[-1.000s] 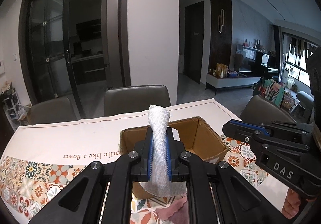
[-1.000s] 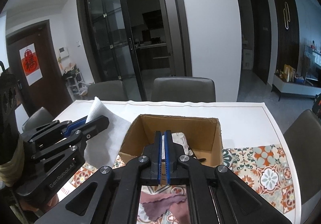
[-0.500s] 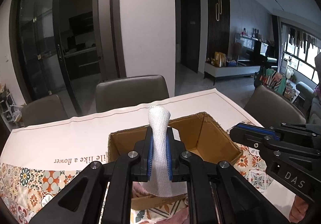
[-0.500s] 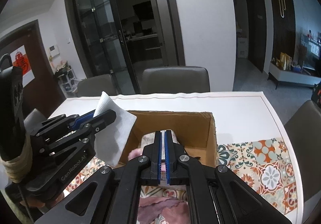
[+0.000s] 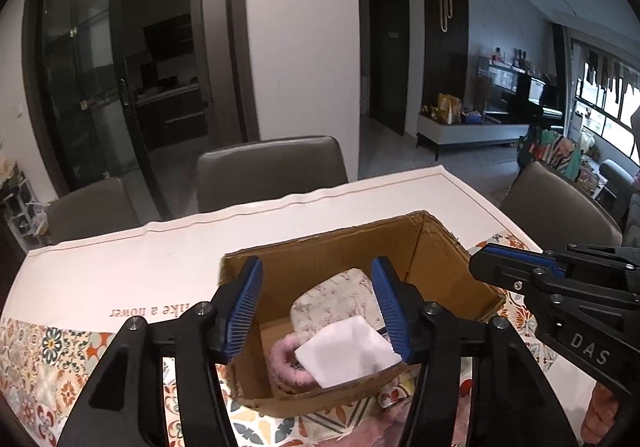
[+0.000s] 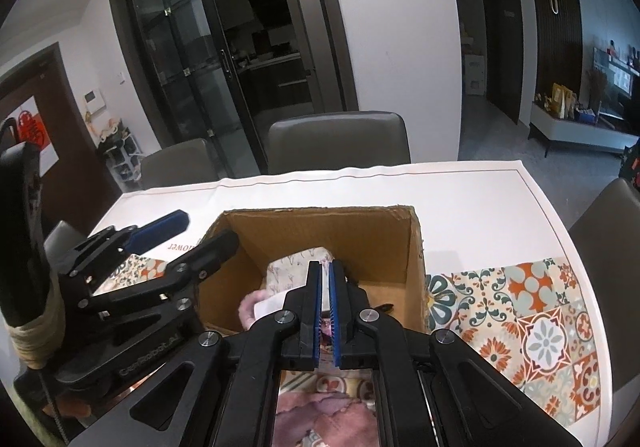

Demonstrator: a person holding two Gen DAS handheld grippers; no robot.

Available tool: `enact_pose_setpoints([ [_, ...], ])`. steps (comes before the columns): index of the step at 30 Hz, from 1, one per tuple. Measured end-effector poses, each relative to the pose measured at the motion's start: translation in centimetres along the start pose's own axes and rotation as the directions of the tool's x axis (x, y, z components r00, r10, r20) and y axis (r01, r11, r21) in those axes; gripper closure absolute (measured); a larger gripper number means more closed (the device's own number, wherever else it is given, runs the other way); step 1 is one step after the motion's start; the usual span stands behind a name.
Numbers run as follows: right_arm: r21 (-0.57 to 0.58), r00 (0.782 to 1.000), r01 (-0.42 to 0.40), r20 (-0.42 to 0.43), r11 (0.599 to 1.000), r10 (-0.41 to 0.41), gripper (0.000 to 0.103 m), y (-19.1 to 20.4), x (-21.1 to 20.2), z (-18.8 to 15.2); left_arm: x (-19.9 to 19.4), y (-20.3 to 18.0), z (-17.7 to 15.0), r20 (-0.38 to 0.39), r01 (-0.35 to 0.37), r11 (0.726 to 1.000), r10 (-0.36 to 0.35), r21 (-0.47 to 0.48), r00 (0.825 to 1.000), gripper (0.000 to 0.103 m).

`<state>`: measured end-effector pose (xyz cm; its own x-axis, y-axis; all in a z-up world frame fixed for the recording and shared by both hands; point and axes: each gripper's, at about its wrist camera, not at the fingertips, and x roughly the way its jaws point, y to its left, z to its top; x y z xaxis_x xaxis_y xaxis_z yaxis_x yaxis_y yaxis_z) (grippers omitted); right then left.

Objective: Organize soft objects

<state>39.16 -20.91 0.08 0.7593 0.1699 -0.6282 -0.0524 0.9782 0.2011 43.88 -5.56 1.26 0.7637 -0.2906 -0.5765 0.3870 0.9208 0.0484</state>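
An open cardboard box [image 5: 436, 251] [image 6: 376, 243] stands on the table. In it lie a white folded cloth [image 5: 346, 353], a floral-print soft item [image 5: 334, 299] [image 6: 288, 271] and a pink fluffy item [image 5: 282, 365]. My left gripper [image 5: 316, 307] is open and empty, just above the box over the white cloth; it shows at the left of the right wrist view [image 6: 200, 235]. My right gripper [image 6: 326, 299] is shut and empty at the box's near edge; it shows at the right of the left wrist view [image 5: 500, 271].
A pink-purple cloth [image 6: 324, 419] lies on the table just in front of the box. The table carries a white cloth with a patterned tile runner [image 6: 532, 319]. Grey chairs [image 5: 272, 171] stand along the far side and right end.
My left gripper moved over the box and opened; the white cloth it held dropped into the box. My right gripper stayed shut and edged closer to the box.
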Motion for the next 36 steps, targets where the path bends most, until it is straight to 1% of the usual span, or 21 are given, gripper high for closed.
enact_pose_setpoints([
  [1,0.0,1.0,-0.001,-0.002,1.0,0.001,0.095,0.0,0.0,-0.1,-0.4,0.1,-0.1,0.003,-0.012,1.0,0.012,0.0,1.0,0.047],
  [3,0.001,1.0,0.003,-0.007,1.0,-0.003,0.086,0.1,0.0,-0.3,-1.2,0.2,-0.4,0.011,-0.038,0.999,0.038,0.007,0.999,0.047],
  [5,0.004,1.0,0.001,-0.008,1.0,-0.001,0.072,0.2,-0.2,-0.6,-2.2,0.3,-0.9,0.02,-0.06,0.998,0.06,0.011,0.998,0.047],
  [9,0.008,1.0,-0.007,-0.012,1.0,0.007,0.07,0.6,-0.7,-1.5,-4.2,0.6,-2.1,0.013,-0.102,0.995,0.102,0.0,0.995,0.047],
  [11,0.011,1.0,-0.015,-0.013,1.0,0.015,0.062,0.8,-0.9,-2.0,-4.9,0.6,-2.7,0.011,-0.118,0.993,0.118,-0.007,0.993,0.045],
  [13,0.007,1.0,-0.011,-0.015,1.0,0.011,0.058,1.1,-1.3,-2.6,-5.5,0.6,-3.4,0.007,-0.139,0.99,0.139,-0.017,0.99,0.044],
  [18,0.003,0.999,-0.019,-0.032,1.0,0.019,0.055,1.5,-1.8,-4.2,-6.9,0.6,-5.6,-0.027,-0.156,0.987,0.155,-0.034,0.988,0.044],
  [20,-0.001,0.999,-0.015,-0.041,1.0,0.015,0.051,1.6,-1.8,-4.8,-7.4,0.6,-6.5,-0.038,-0.174,0.984,0.173,-0.044,0.984,0.044],
  [25,0.002,0.998,-0.014,-0.066,1.0,0.014,0.05,1.5,-2.0,-6.7,-8.4,0.4,-8.9,-0.069,-0.197,0.979,0.194,-0.051,0.979,0.042],
  [31,0.006,0.993,0.008,-0.117,1.0,-0.008,0.049,1.2,-1.6,-8.9,-8.7,0.5,-12.1,-0.153,-0.203,0.974,0.186,-0.104,0.971,0.042],
  [36,-0.013,0.986,0.004,-0.167,1.0,-0.006,0.049,1.5,-1.2,-10.7,-8.3,0.5,-14.6,-0.221,-0.206,0.972,0.178,-0.11,0.959,0.042],
])
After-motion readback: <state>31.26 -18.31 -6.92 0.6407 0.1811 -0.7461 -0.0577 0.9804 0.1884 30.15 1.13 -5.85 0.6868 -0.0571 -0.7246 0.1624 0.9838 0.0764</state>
